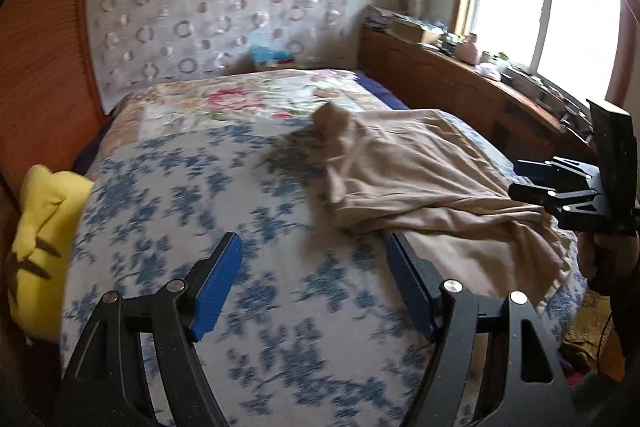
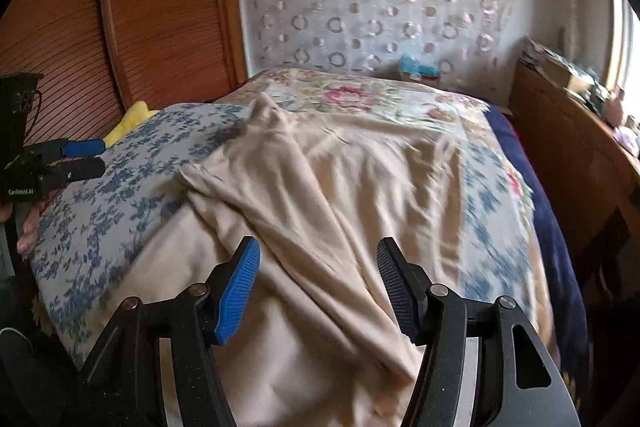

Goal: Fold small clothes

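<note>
Across the middle of the right wrist frame, on the floral bedspread, lies the beige garment, rumpled, one corner peaked up at upper centre. I judge it light, limp and prone to sliding, so I'd take it by a hem or corner rather than the bunched middle. My right gripper hovers over its near part, fingers spread, nothing pinched. My left gripper is also spread and empty; the cloth lies ahead, at centre right of its frame.
</note>
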The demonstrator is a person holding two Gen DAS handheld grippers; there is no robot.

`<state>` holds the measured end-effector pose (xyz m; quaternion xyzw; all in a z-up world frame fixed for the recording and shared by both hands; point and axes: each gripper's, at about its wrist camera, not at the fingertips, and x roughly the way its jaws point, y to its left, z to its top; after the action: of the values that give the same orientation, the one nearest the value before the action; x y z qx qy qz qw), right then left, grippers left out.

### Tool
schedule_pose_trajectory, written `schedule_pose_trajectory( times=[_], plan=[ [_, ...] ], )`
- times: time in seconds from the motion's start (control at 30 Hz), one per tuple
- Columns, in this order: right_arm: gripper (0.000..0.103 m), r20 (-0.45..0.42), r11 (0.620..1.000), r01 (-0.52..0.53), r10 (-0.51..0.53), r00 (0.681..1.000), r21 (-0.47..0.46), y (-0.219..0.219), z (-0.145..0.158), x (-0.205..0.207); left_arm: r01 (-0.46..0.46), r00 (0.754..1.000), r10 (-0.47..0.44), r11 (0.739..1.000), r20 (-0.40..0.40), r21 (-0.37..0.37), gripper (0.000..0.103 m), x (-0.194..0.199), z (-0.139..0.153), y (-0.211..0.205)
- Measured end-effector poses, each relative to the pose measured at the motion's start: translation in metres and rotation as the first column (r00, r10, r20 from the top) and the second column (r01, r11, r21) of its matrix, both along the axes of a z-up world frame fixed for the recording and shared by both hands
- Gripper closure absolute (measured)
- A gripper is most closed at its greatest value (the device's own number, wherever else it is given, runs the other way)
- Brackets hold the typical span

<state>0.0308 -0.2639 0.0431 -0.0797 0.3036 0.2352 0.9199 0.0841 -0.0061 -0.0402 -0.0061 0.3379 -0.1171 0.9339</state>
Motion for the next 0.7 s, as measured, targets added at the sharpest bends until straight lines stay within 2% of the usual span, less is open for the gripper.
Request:
schedule_pose_trajectory(
  times=[0.27,0.53,0.6,0.7],
  plan=[
    [0.04,-0.049,0.985,-0.166,0.163,0.985,-0.052,0.067,-0.007,0.042,-0.06,0.998,0.06,0.998,-0.007,-0.014,0.028,-0.003,-0.008,0.028],
    [0.041,-0.147,0.941,-0.319,0.302,0.942,-0.11,0.135,-0.026,0.081,-0.069,0.998,0.069,0.997,-0.002,-0.024,0.028,-0.009,-0.011,0.032],
    [0.046,-0.165,0.932,-0.339,0.317,0.934,-0.126,0.145,-0.032,0.087,-0.068,0.998,0.068,0.997,-0.005,-0.027,0.028,-0.01,-0.013,0.033],
    [0.048,-0.184,0.919,-0.364,0.335,0.924,-0.152,0.154,-0.039,0.092,-0.06,0.998,0.06,0.998,-0.011,-0.034,0.028,-0.011,-0.015,0.032]
  ],
)
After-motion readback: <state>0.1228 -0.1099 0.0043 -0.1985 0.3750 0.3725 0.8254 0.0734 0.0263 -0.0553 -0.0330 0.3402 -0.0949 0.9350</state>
